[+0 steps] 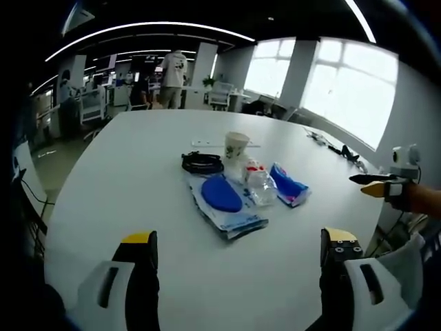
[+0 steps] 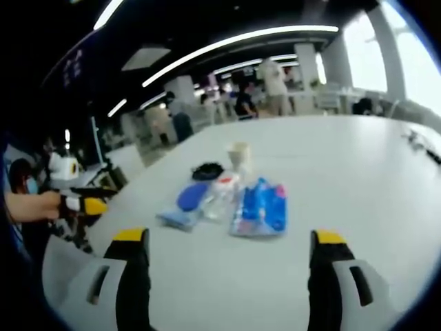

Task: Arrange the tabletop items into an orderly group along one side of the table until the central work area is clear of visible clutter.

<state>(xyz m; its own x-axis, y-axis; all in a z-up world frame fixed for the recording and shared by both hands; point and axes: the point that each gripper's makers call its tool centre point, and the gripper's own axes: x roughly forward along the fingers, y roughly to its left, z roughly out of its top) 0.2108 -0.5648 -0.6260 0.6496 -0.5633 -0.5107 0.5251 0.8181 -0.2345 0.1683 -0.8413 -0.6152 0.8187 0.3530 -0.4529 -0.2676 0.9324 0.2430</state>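
At frame centre of the left gripper view, the cup [image 1: 236, 146], cable coil [image 1: 202, 163], bottle [image 1: 260, 185] and two packets [image 1: 222, 203] [image 1: 289, 185] cluster mid-tabletop [image 1: 124, 179], awaiting removal sideward. Both grippers [image 1: 238, 265] [image 2: 227, 265] hover short of them, fingers apart and empty, seemingly poised for approach.

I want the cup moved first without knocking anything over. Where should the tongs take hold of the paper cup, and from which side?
Grip the paper cup around its upper wall, just under the rim, coming in from the far, open table side. It stands upright and tapers downward, and the plastic bottle and black cable coil crowd its near side, so a near approach would likely bump them.
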